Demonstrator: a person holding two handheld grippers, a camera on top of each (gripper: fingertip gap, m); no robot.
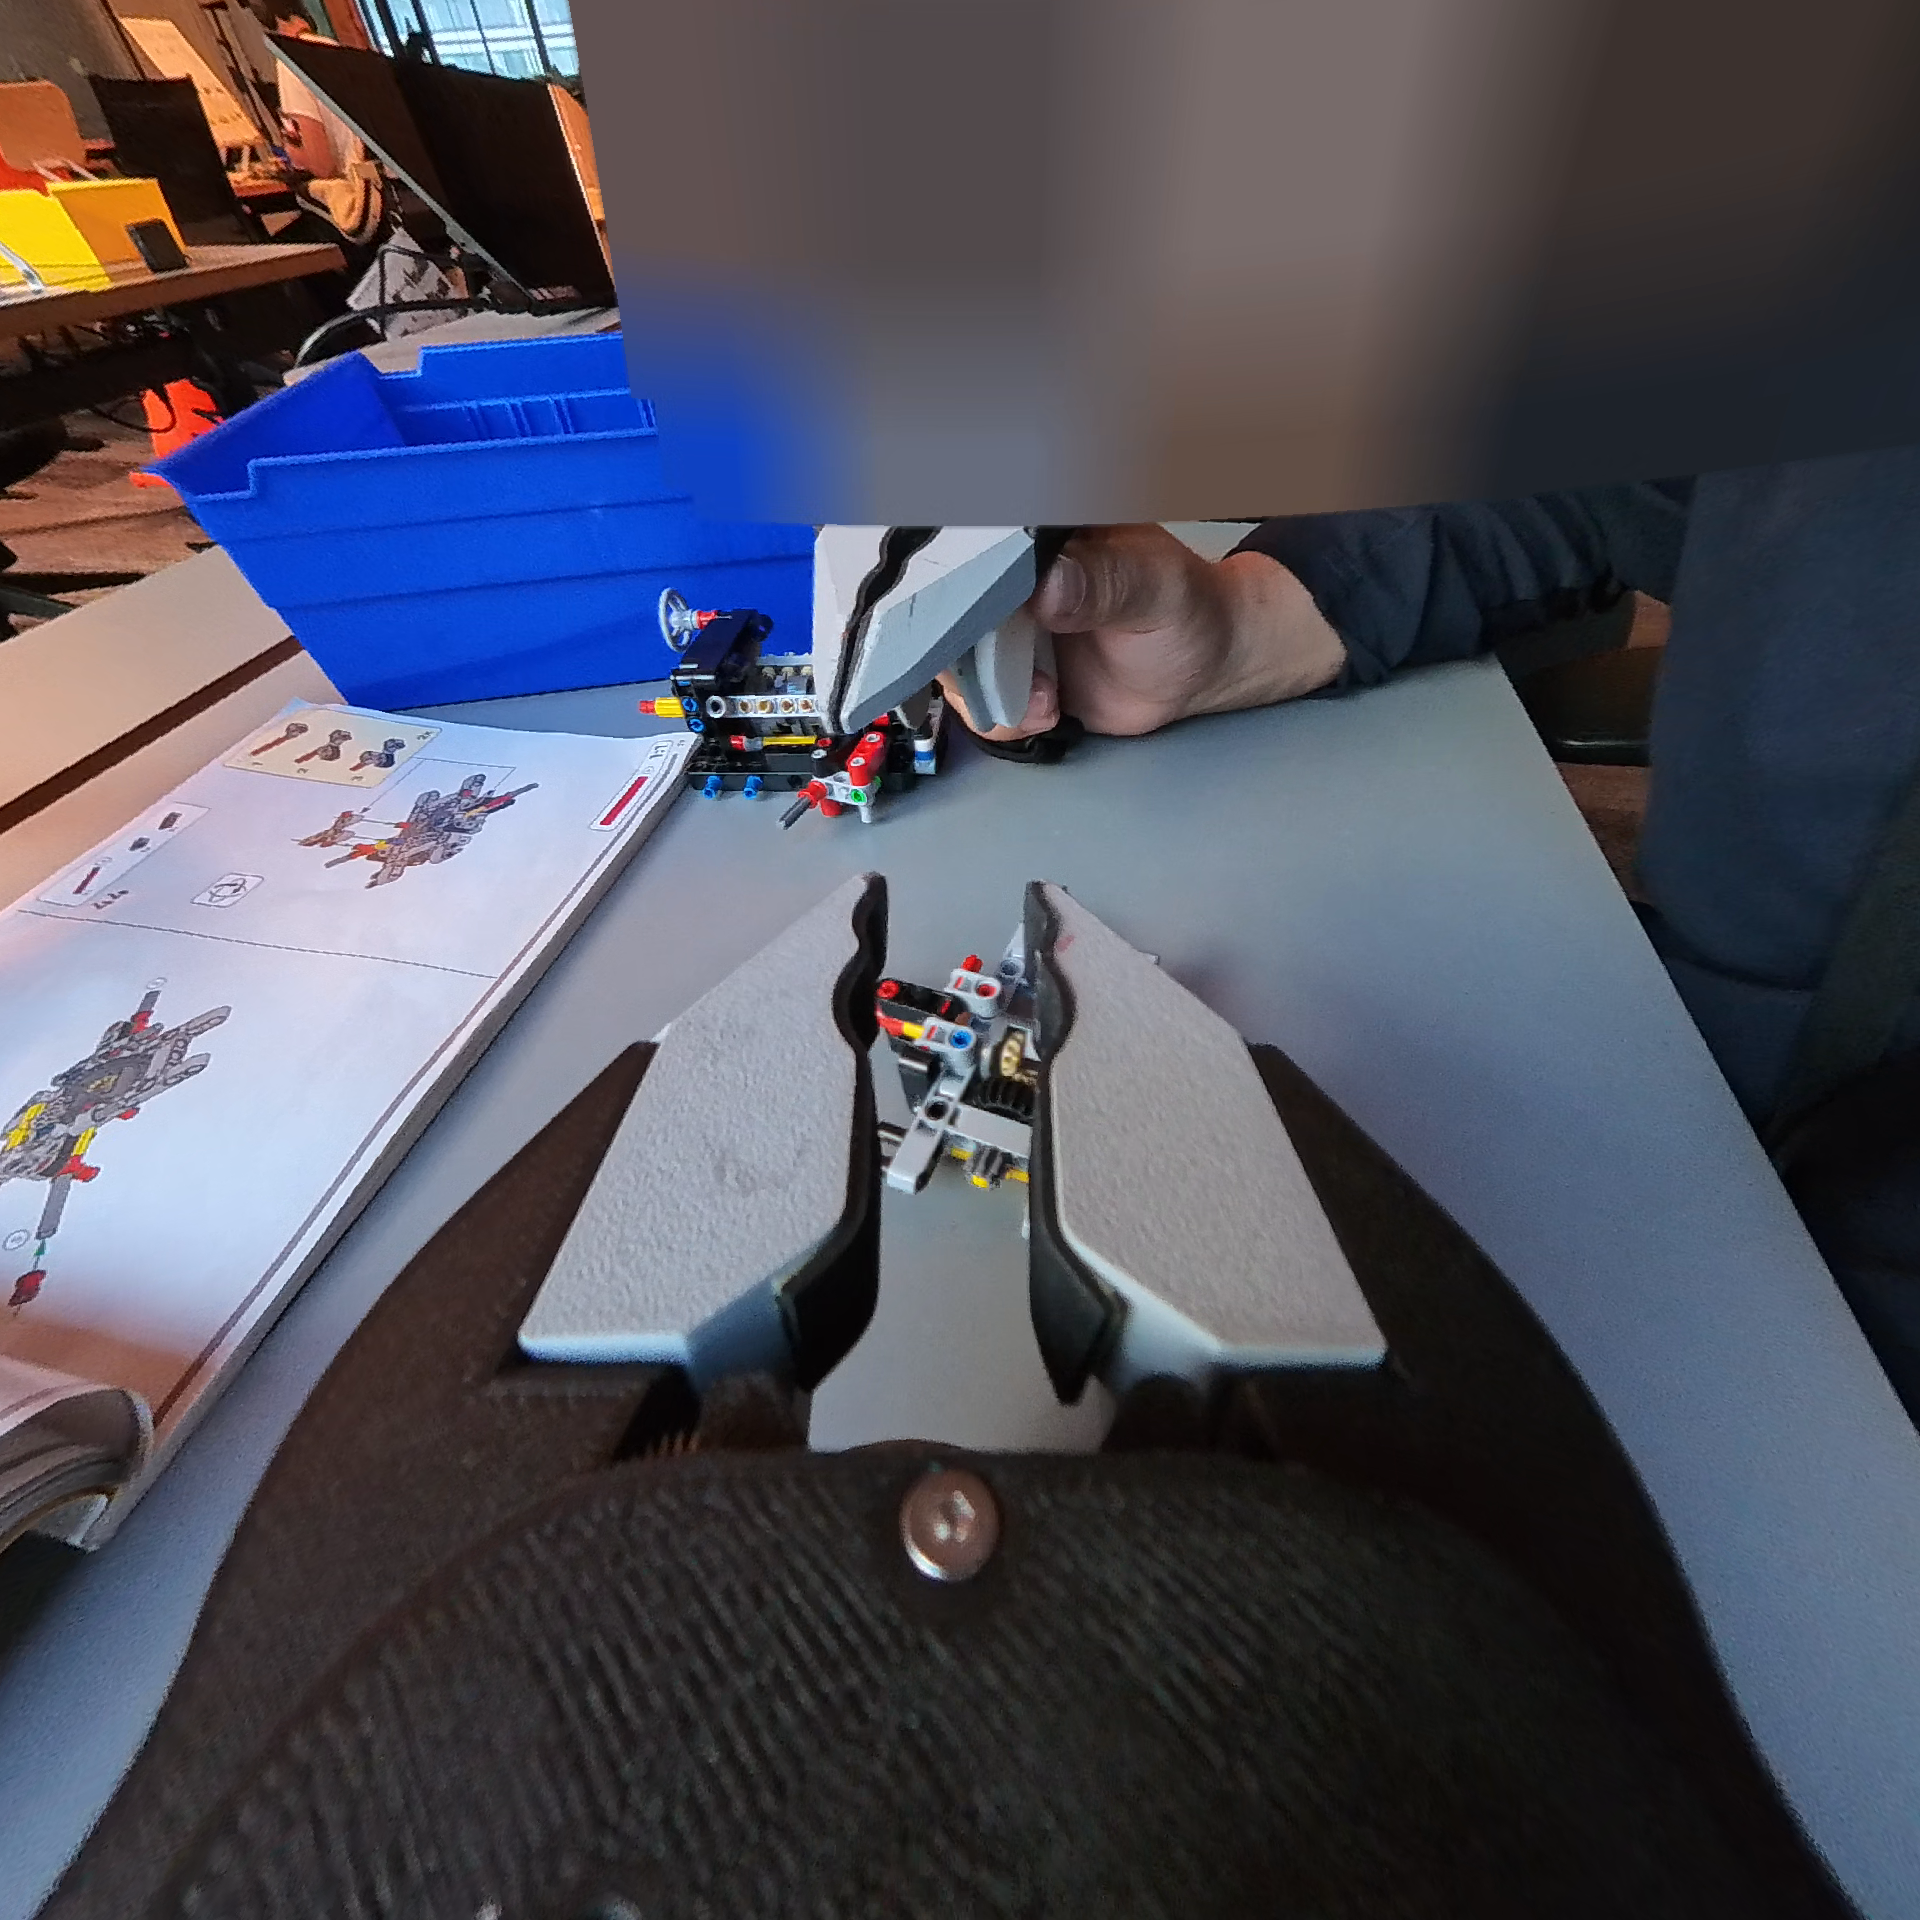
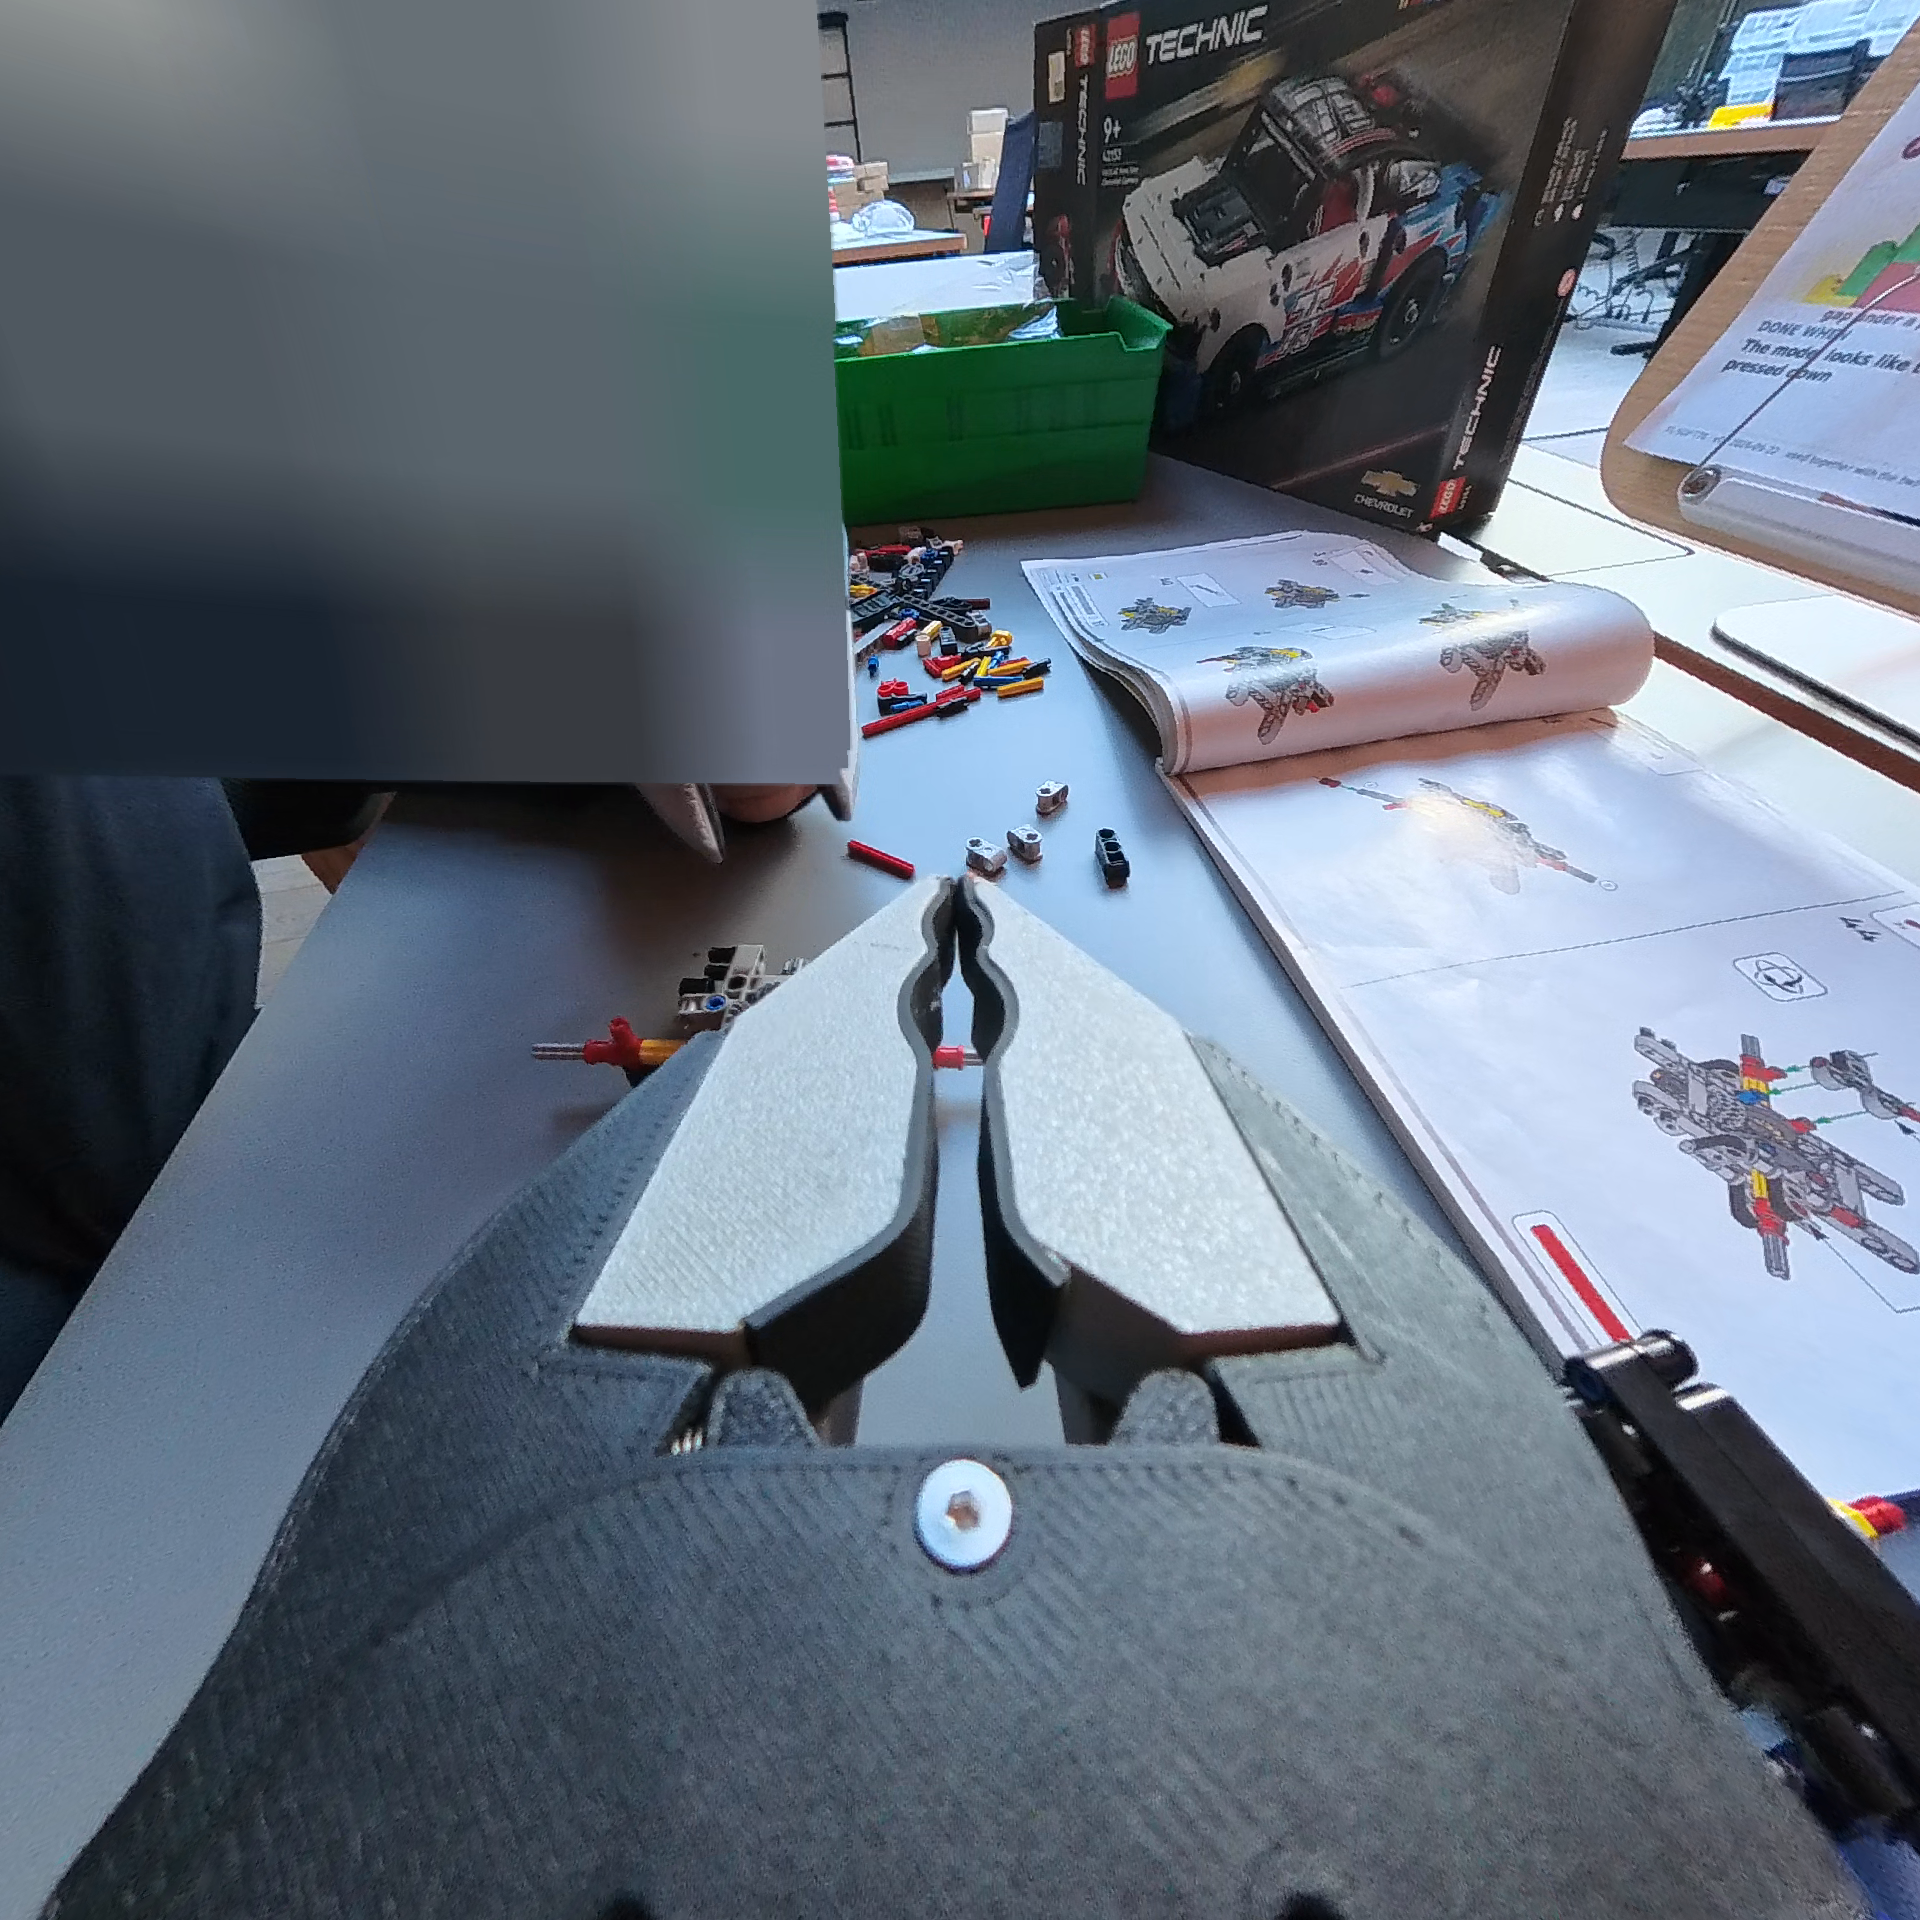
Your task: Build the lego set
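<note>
L gripper clamps a small grey-black toy-brick gear sub-assembly, pads pressing both sides, above the grey table. R gripper fully closed – tips resting on the larger black-grey brick chassis, likely steadying it.

Grey table, open instruction booklet, scattered small building pieces, green bin, blue bin
</note>
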